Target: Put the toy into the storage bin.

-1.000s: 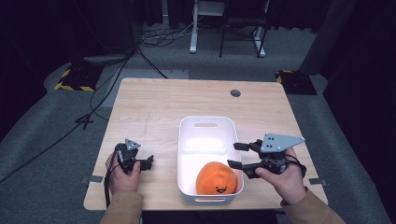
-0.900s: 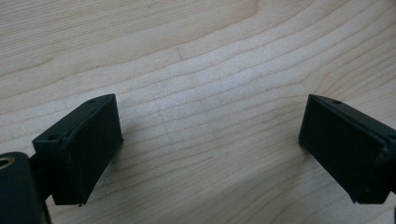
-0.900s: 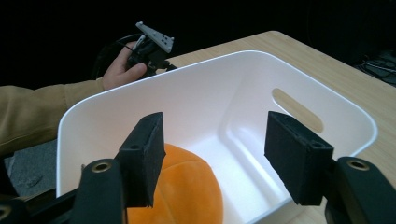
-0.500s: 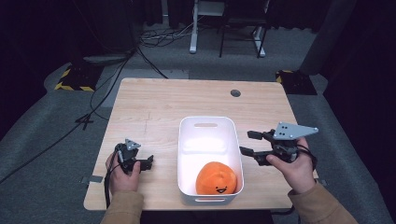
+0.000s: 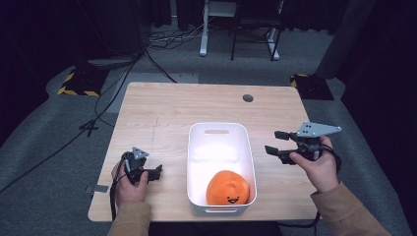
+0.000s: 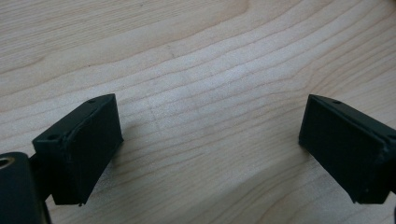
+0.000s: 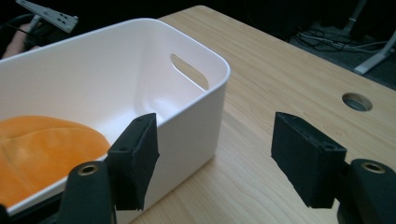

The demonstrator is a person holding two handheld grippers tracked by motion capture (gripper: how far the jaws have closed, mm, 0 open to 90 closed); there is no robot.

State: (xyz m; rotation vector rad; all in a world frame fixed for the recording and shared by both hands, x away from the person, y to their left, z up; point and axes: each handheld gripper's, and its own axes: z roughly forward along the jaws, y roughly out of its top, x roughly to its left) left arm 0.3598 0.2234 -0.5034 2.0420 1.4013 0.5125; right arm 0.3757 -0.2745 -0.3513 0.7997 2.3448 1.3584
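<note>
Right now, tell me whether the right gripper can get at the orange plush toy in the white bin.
Probably yes. The right gripper is open beside the white bin, whose top is open, and nothing covers the orange plush toy.

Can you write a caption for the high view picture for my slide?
An orange plush toy sits in a white bin while the open right gripper hovers beside it.

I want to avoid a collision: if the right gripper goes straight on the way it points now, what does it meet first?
Probably the white bin. The right gripper, jaws open and empty, points at the bin's right wall, with bare table between. It seems level with the rim, so depth is uncertain.
</note>
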